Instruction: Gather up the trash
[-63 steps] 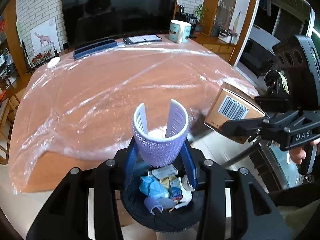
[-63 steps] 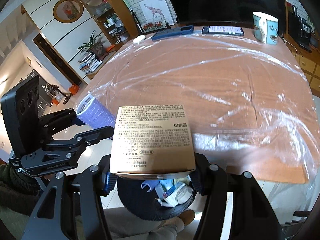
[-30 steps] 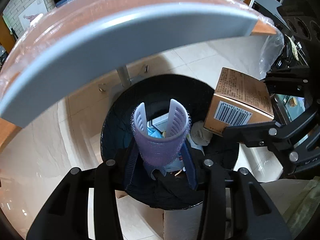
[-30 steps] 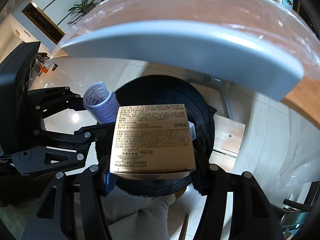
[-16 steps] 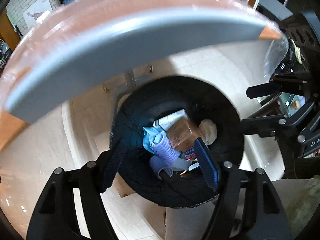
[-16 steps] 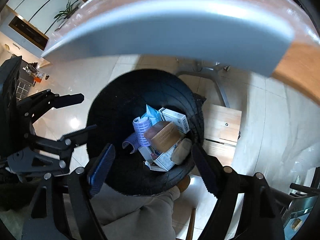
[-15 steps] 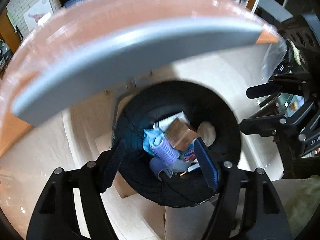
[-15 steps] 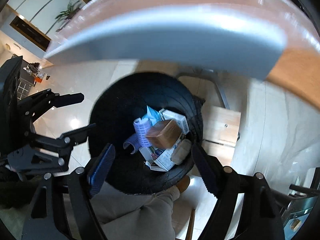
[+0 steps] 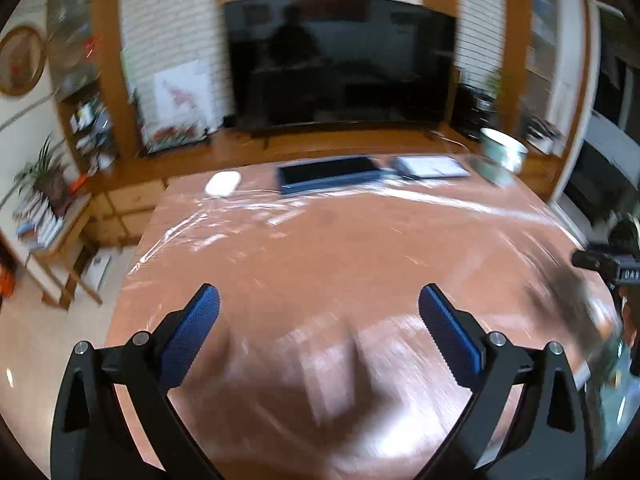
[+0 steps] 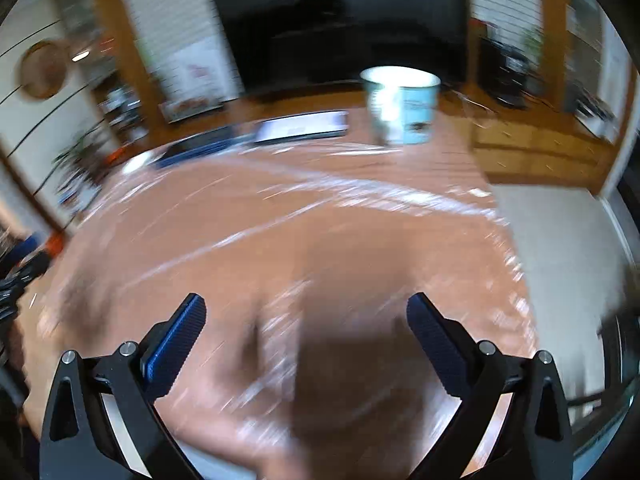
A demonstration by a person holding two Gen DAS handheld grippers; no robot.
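Left wrist view, left gripper [image 9: 318,312] and right gripper [image 10: 306,320] both opening, nothing between them, over one plastic-covered table [image 9: 360,264], one mug [image 10: 402,106], one phone [image 10: 302,124] beside it at the far edge.

The left claw [image 9: 319,336] has two black angular arms with silver screw heads at the joints and blue ribbed pads [image 9: 192,334] on its fingers. The right claw [image 10: 306,340] is built alike; its black body carries white lettering.
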